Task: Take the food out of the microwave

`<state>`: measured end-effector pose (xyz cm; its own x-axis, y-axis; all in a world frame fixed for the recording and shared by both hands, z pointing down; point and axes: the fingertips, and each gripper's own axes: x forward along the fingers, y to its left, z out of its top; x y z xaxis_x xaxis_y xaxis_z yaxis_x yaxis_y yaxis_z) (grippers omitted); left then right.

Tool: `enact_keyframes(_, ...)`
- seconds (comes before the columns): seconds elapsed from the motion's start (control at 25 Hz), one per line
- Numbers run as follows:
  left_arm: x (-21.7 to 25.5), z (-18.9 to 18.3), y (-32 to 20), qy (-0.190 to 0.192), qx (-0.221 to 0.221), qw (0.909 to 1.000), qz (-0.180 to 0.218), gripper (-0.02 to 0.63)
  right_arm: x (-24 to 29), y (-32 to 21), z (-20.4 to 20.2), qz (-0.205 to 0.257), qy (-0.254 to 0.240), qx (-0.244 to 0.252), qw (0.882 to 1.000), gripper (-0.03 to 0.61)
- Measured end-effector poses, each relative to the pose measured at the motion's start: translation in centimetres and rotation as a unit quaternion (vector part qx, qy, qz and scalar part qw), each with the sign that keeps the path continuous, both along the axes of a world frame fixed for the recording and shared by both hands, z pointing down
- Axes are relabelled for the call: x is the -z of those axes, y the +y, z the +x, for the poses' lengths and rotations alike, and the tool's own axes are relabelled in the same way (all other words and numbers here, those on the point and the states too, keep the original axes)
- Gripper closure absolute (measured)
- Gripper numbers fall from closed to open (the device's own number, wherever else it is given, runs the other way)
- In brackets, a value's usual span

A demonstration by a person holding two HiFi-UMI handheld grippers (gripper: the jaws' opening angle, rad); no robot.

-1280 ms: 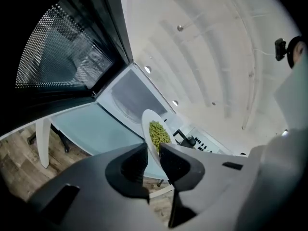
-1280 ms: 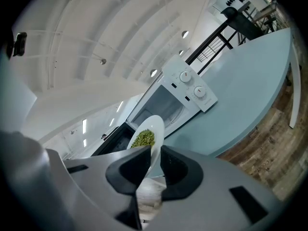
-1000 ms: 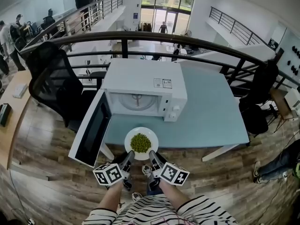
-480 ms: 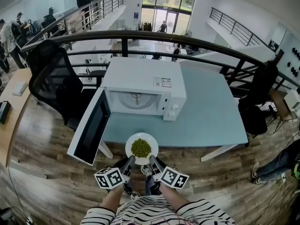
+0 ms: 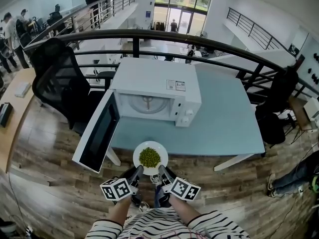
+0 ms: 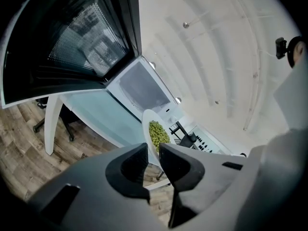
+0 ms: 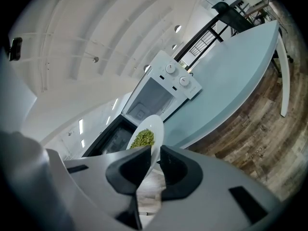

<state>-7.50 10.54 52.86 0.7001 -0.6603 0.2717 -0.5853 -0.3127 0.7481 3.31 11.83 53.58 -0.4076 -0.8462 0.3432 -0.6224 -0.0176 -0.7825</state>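
Note:
A white plate [image 5: 150, 157] heaped with green peas hangs over the near edge of the pale blue table [image 5: 224, 123], just in front of the white microwave [image 5: 154, 91]. The microwave's door [image 5: 97, 133] swings wide open to the left and its chamber holds only the glass turntable. My left gripper [image 5: 138, 169] is shut on the plate's near-left rim, my right gripper [image 5: 162, 168] on its near-right rim. In the left gripper view the plate [image 6: 153, 129] runs edge-on between the jaws of that gripper [image 6: 154, 160]. The right gripper view shows the plate [image 7: 147, 136] pinched by that gripper [image 7: 154, 161].
A black office chair [image 5: 60, 83] stands left of the open door. A dark railing [image 5: 199, 41] curves behind the table. A wooden desk [image 5: 15, 108] lies at the far left, and someone's legs [image 5: 299, 173] show at the right edge.
The plate and both grippers have drawn slightly toward me and a little lower, away from the microwave's front. Both grips on the rim are unchanged.

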Motion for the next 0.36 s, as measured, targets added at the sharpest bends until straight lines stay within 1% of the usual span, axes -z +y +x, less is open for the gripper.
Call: enact_keyframes(0.36,-0.21,-0.36,-0.26,0.003,0.004,1.0,-0.002,0.528,0.02,-0.4,-0.27,0.003,-0.002,0.004,1.0,0.508)
